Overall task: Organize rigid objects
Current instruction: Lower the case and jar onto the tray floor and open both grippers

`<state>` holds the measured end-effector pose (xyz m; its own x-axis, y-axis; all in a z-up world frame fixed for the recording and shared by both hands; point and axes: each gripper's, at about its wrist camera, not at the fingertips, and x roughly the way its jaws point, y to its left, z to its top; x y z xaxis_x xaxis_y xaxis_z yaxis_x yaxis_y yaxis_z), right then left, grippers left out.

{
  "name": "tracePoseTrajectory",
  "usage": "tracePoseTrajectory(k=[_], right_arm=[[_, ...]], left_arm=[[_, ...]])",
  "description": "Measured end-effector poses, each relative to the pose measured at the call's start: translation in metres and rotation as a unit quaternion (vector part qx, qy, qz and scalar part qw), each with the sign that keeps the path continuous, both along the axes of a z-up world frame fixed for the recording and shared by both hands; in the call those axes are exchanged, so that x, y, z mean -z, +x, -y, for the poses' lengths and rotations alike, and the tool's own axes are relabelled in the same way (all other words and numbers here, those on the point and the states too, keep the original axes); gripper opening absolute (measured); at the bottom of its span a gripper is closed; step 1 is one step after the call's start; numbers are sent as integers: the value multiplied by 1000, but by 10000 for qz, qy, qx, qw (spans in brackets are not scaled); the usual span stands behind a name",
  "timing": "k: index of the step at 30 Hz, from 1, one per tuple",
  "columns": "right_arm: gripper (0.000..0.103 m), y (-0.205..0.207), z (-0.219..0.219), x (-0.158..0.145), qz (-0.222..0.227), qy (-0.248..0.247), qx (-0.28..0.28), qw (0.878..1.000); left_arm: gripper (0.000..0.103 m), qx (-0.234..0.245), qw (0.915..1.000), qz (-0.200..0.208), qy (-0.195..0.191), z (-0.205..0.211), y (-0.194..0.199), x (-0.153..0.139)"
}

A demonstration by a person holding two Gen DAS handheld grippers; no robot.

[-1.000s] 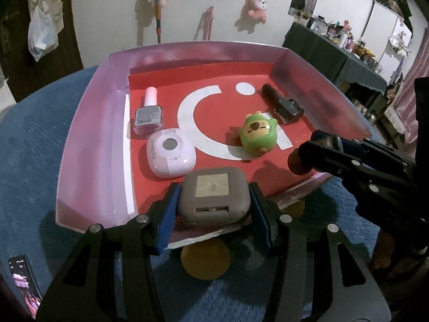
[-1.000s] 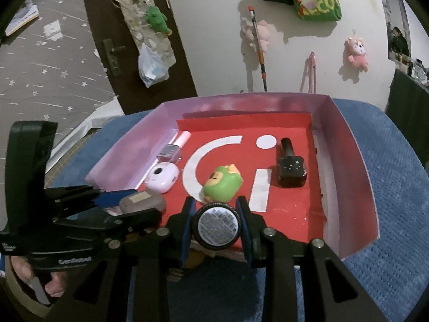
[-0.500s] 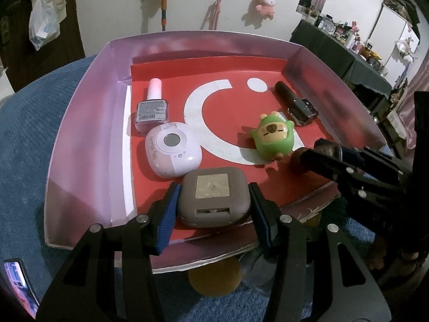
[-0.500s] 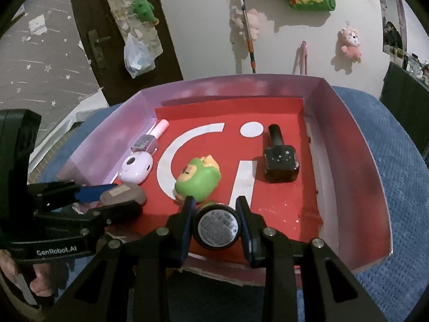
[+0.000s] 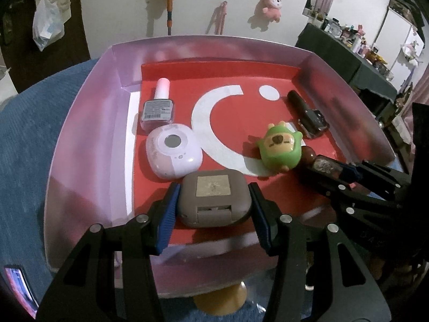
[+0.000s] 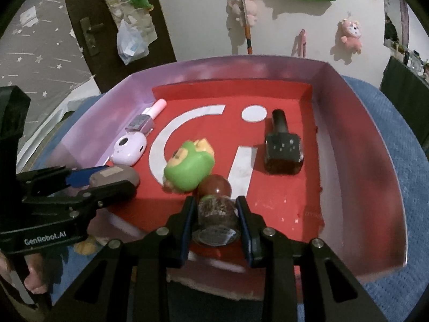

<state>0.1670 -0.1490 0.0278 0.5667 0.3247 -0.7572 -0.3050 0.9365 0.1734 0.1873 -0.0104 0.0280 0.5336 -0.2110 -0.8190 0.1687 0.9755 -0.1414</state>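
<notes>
My left gripper is shut on a brown rounded case and holds it low over the near part of the red-floored box. My right gripper is shut on a small brown bottle with a round reddish cap, its cap close to or against the green toy figure. In the box lie a lilac rounded case, a pink-capped polish bottle and a dark polish bottle. The right gripper with its bottle shows in the left wrist view.
The box has tall pink walls and sits on a blue textured cloth. A yellow round object lies below the box's near edge. A phone lies at the lower left. Walls and a door stand behind.
Both grippers have moved forward over the box's near edge and lowered into it with their objects. The right gripper's bottle has tipped from end-on to lying forward beside the green toy.
</notes>
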Motion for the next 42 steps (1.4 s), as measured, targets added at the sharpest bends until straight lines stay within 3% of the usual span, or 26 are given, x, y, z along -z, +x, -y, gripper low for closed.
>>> tracePoseTrajectory(k=[7,32,42], right_arm=[[33,12,9,0,29,169,224,9996],[33,13,11,0,-3,234,228,9995],[47,3,9,-6,87,318,191,9993]], left_arm=[[49,-84,9999,90,-72,-1,10,3],[56,-121,9999,21,-97,-1,13,6],[58,-148,9999,21,-27,-1,7,4]])
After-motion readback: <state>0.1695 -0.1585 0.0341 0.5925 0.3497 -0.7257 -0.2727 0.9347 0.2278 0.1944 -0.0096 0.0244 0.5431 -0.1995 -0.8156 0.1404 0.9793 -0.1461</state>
